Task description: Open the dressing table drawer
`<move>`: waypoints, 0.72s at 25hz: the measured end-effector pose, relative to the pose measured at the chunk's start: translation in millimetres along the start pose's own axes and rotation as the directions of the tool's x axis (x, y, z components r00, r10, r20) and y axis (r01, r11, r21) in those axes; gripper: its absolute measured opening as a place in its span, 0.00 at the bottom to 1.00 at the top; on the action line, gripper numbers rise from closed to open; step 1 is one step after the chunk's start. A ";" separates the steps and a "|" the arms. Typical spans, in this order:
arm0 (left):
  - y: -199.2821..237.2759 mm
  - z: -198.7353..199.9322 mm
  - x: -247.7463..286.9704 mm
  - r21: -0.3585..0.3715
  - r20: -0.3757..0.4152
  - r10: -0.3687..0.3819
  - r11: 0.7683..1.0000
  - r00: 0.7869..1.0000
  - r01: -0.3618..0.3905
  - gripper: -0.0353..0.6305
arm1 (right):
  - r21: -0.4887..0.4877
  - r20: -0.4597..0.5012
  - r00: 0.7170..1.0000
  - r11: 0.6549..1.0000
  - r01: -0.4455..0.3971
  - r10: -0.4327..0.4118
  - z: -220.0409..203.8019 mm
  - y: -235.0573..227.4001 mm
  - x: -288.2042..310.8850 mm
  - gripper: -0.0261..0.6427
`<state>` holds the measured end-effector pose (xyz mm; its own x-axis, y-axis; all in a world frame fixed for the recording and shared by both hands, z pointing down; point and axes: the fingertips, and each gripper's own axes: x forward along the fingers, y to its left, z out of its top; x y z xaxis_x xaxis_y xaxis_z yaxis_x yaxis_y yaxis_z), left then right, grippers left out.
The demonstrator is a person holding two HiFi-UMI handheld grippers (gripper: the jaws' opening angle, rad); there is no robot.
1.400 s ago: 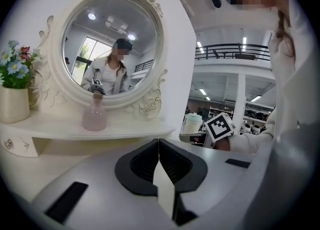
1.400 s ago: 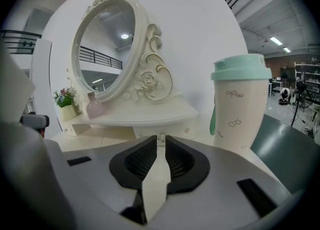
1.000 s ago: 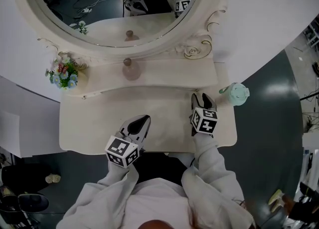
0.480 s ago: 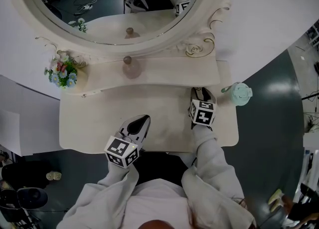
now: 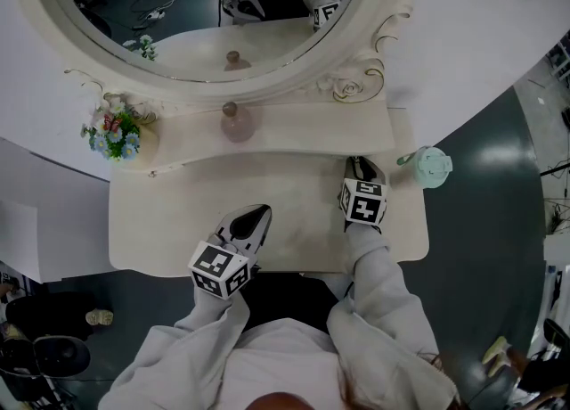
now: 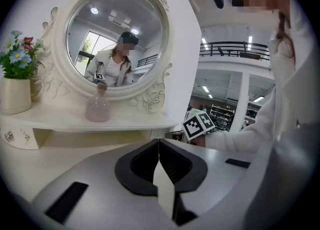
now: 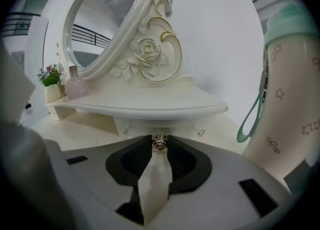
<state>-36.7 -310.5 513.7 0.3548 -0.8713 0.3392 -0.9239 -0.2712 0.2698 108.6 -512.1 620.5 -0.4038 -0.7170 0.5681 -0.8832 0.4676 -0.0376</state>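
The pads (image 7: 142,155) of our right gripper (image 5: 360,166) have just been closing and now pinch the small metal knob (image 7: 159,142) between their tips. We read that as a grip, though only the very ends of the jaws bear on it. The knob sits on the front of the little drawer (image 7: 176,127), tucked under the shelf (image 7: 150,106) at the back right of the dressing table (image 5: 160,230).

For a clean pull, we judge that the gripper should draw straight back towards us along the drawer's own line, without lifting or twisting. So small a knob could slip out of a tip-only hold. A slow start will tell us whether the drawer sticks. The green bottle (image 7: 287,99) stands just beside us on the right, so we should hold the elbow in.

Our left gripper (image 6: 159,143) has its jaws together on nothing and hovers above the front of the table, well apart from the drawer. It can wait there, or steady the tabletop if the whole piece shifts.
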 end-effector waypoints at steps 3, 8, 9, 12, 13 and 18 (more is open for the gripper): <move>0.3 0.7 0.9 0.001 0.000 -0.006 1.000 1.000 0.006 0.08 | -0.002 -0.001 1.000 1.000 -0.001 0.001 -2.0 0.0 -2.9 0.20; 1.4 2.2 1.2 0.006 0.002 -0.013 1.000 1.000 0.013 0.08 | -0.010 -0.005 1.000 1.000 0.000 0.000 -6.8 -0.4 -9.9 0.20; 1.6 2.4 1.0 0.007 0.002 -0.014 1.000 1.000 0.014 0.08 | -0.013 -0.005 1.000 1.000 0.001 -0.001 -7.4 -0.7 -11.1 0.20; 2.5 2.5 0.0 0.011 0.002 -0.017 1.000 1.000 0.017 0.08 | -0.017 -0.005 1.000 1.000 0.003 -0.003 -8.7 -0.2 -13.5 0.20; 2.8 2.5 -0.5 0.012 0.001 -0.017 1.000 1.000 0.017 0.08 | -0.018 -0.006 1.000 1.000 0.002 -0.003 -9.1 0.5 -14.2 0.20; 3.6 2.3 -2.7 0.011 0.000 -0.016 1.000 1.000 0.016 0.08 | -0.013 -0.007 1.000 1.000 0.000 0.000 -12.7 2.9 -19.1 0.20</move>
<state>-41.3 -310.0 511.7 0.3694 -0.8667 0.3352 -0.9198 -0.2896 0.2648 116.8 -490.5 620.0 -0.4020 -0.7137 0.5736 -0.8802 0.4739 -0.0272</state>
